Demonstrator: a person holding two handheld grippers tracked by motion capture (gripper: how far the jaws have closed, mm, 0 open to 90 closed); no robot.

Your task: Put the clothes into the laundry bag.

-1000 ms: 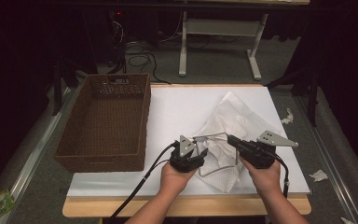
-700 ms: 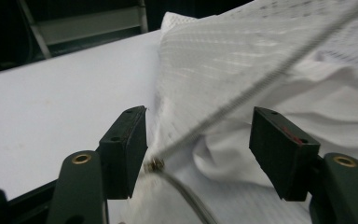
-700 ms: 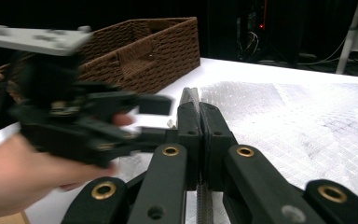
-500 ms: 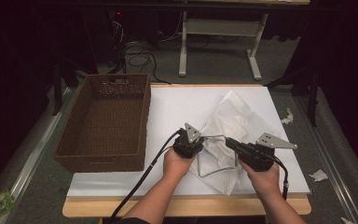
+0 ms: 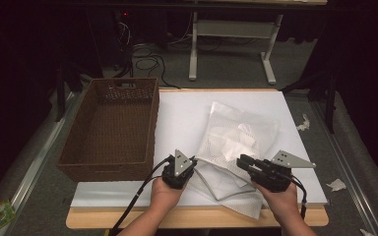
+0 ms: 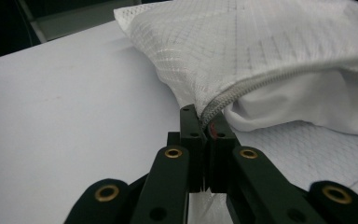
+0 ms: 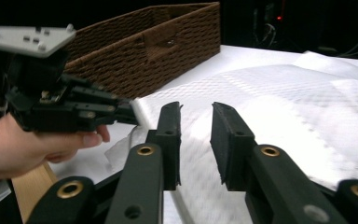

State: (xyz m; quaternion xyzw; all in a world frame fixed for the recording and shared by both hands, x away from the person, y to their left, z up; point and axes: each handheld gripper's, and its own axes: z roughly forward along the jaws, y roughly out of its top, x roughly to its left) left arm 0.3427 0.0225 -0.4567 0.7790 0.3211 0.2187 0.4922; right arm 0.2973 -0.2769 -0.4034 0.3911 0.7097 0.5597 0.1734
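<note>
While the left claw [image 6: 204, 135] is clamped on the zipper end of the white mesh laundry bag [image 5: 236, 140] near the bench's front edge, the right claw [image 7: 196, 140], just opening, holds nothing. Next, probably: regrip the zipper pull.

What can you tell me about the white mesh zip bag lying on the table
The white mesh zip bag lies flat on the white tabletop, right of the brown wicker basket. Its netted fabric shows white cloth inside, bulging from the open grey zipper. The left gripper is clamped on the zipper's end; the right gripper, jaws parted after just opening, hovers over it.
</note>
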